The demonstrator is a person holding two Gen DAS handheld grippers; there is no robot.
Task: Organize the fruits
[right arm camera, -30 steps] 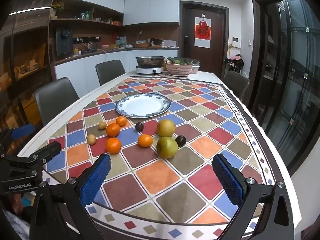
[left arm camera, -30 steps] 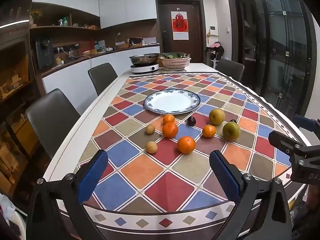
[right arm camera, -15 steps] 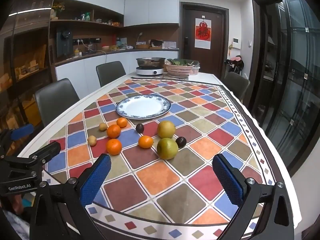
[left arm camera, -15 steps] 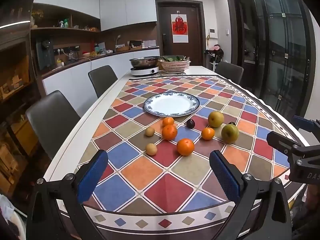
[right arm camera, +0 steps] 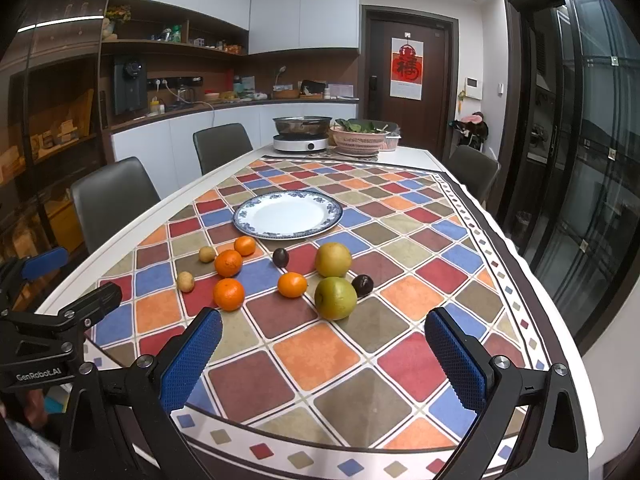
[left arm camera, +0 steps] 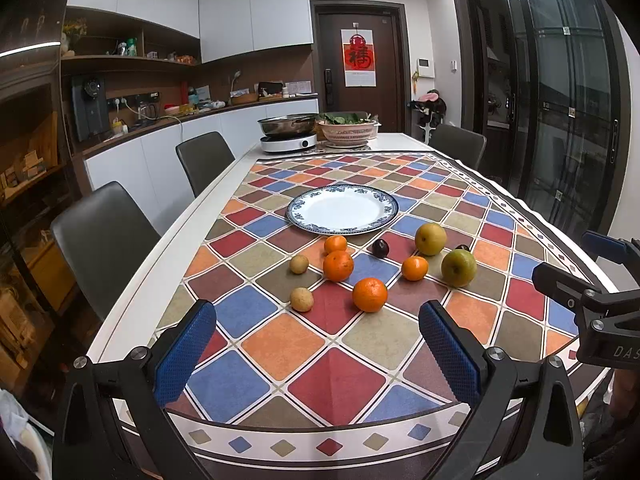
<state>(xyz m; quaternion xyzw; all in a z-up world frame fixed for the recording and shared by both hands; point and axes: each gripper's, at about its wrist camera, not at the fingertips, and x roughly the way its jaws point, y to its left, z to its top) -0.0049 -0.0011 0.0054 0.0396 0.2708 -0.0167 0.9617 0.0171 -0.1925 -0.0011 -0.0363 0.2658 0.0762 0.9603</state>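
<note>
Loose fruit lies on the checked tablecloth in front of a white plate with a blue rim [left arm camera: 386,205] [right arm camera: 332,210]. Nearest me are a large orange [left arm camera: 369,294] [right arm camera: 228,294], a green pear [left arm camera: 459,267] [right arm camera: 335,298] and a small tan fruit [left arm camera: 301,299] [right arm camera: 185,281]. Behind them sit more oranges, a yellow pear [left arm camera: 430,239] [right arm camera: 333,259] and dark plums [left arm camera: 380,248] [right arm camera: 281,257]. My left gripper [left arm camera: 316,352] and right gripper [right arm camera: 322,360] both hover open over the near table edge, short of the fruit, holding nothing.
A hotplate with a steel pan [left arm camera: 287,126] and a pink basket of greens [left arm camera: 348,130] stand at the table's far end. Grey chairs [left arm camera: 104,240] line the left side, another [left arm camera: 458,148] is at the far right. Glass doors run along the right.
Both views have tilted slightly, so the fruit and plate sit a little higher in frame than one second ago. Nothing on the table has moved.
</note>
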